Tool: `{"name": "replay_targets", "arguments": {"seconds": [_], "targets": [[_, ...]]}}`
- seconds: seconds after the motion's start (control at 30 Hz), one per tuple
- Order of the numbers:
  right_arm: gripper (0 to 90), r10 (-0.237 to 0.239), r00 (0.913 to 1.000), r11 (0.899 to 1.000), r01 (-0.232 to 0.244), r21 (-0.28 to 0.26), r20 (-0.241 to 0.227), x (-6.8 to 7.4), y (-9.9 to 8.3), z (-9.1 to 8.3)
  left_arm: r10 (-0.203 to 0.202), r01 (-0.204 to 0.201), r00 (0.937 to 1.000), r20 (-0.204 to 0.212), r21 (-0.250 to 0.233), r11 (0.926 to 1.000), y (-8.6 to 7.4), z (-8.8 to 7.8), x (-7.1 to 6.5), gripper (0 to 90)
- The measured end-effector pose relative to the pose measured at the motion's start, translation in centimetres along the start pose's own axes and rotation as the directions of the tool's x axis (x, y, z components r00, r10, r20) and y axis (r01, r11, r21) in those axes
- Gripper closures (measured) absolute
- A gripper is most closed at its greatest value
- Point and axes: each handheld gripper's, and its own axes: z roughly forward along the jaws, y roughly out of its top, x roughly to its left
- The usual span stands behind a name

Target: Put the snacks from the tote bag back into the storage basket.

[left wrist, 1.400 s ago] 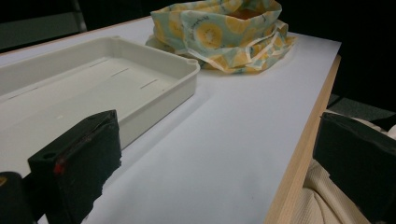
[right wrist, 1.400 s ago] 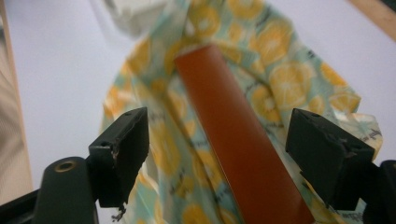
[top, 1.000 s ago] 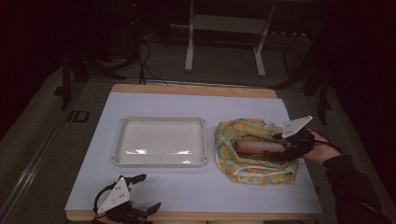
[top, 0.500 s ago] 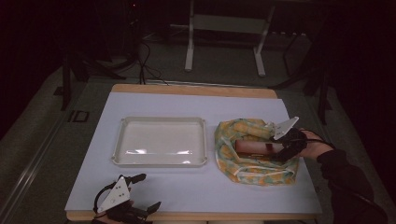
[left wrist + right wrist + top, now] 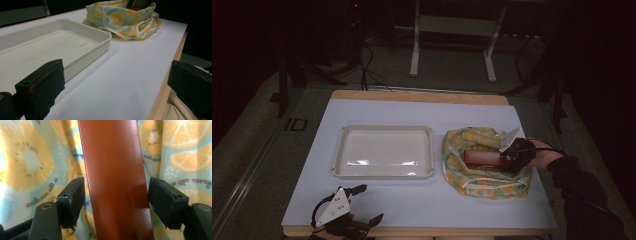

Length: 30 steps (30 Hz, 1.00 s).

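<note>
With tongs (image 5: 113, 202) astride brown box (image 5: 113, 170)

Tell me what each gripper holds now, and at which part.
Nothing is held. The right gripper straddles the reddish-brown box in the fruit-print cloth bag, pads not yet touching. The left gripper is open.

Between the matt black, slightly rough pads of my right hand-held gripper (image 5: 113, 205) lies a long reddish-brown box (image 5: 112, 170), smooth with a soft satin sheen. Around it bunches a thin printed cloth bag in pale blue with yellow citrus slices (image 5: 30, 162), matt and creased. Ahead of my left hand-held gripper (image 5: 112, 92), whose black pads look like dull, scuffed rubber, sits a shallow cream plastic tray (image 5: 75, 42), smooth and faintly glossy. The counter (image 5: 130, 75) under it has a matt pale sheet over a bare wooden edge.
</note>
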Motion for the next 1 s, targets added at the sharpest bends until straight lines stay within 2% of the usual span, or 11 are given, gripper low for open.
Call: {"name": "replay_targets", "arguments": {"seconds": [0.23, 0.4, 0.53, 0.77, 0.9, 1.0], "targets": [[37.1, -0.018, 0.9998, 0.999, 0.019, 0.029, -0.008, -0.1, -0.1, 0.5, 0.001, -0.001, 1.0000, 0.001, 0.004, 1.0000, 0.0, 0.1, 0.0, 1.3], [41.6, -0.042, 0.9978, 0.999, 0.044, 0.032, -0.051, -0.1, 0.0, 0.3, 0.000, 0.000, 1.0000, 0.001, 0.003, 1.0000, -0.1, 0.1, 0.0, 1.3], [42.2, -0.052, 0.9971, 0.998, 0.054, 0.035, -0.055, 0.0, 0.1, 0.2, 0.005, -0.005, 1.0000, 0.006, 0.004, 1.0000, -0.1, 0.1, 0.0, 1.3], [42.5, -0.022, 0.9977, 1.000, 0.022, 0.003, -0.064, -0.3, 0.4, -0.6, 0.013, -0.014, 0.9998, 0.015, 0.005, 0.9999, -0.1, 0.1, -0.2, 1.3], [42.5, -0.028, 0.9975, 1.000, 0.028, -0.001, -0.065, -0.2, 0.4, -1.0, 0.024, -0.024, 0.9995, 0.019, 0.002, 0.9997, 0.0, 0.1, -0.3, 1.3], [42.5, -0.015, 0.9979, 1.000, 0.015, -0.008, -0.062, -0.2, 0.5, -1.5, 0.028, -0.028, 0.9994, 0.019, 0.000, 0.9996, 0.0, 0.1, -0.3, 1.3]]}}
